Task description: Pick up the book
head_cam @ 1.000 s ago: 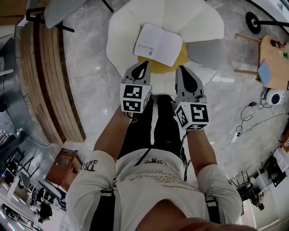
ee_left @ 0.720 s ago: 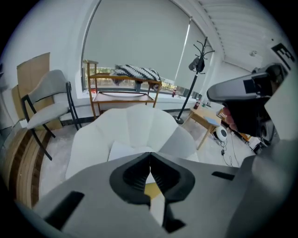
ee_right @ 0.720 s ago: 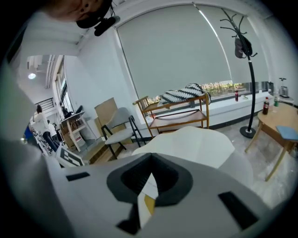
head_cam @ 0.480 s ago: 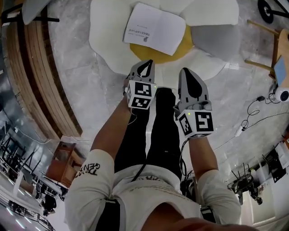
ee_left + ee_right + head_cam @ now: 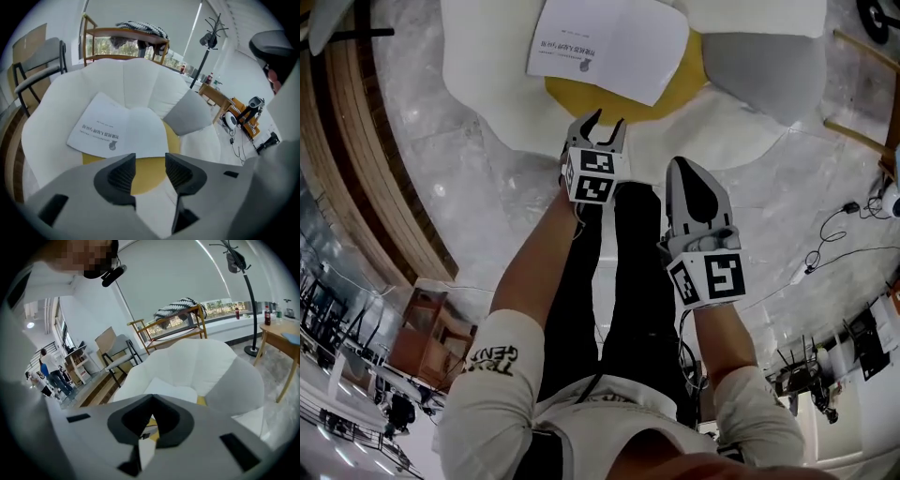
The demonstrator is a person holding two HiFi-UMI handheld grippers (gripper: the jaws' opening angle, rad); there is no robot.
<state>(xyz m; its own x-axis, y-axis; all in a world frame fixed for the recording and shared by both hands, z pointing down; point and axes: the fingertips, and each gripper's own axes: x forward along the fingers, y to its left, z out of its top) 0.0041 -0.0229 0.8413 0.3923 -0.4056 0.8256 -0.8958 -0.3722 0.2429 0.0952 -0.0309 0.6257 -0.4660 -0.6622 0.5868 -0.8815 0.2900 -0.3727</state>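
A white book lies open, face down, on the yellow seat cushion of a white petal-shaped armchair. The left gripper view shows the book just beyond the jaws. My left gripper hovers a little short of the book's near edge; its jaws are opening and nothing is between them. My right gripper is lower right of it, over the chair's front edge, jaws shut and empty. In the right gripper view the book peeks above the closed tips.
A grey pillow rests on the chair's right side, beside the book. A wooden platform curves along the left. Cables trail over the marble floor at right. The person's legs stand between the grippers and the chair.
Both grippers have dropped toward the chair, and the book looms larger in the head view. The left gripper, shut before, now has its jaws parted; the right stays shut.
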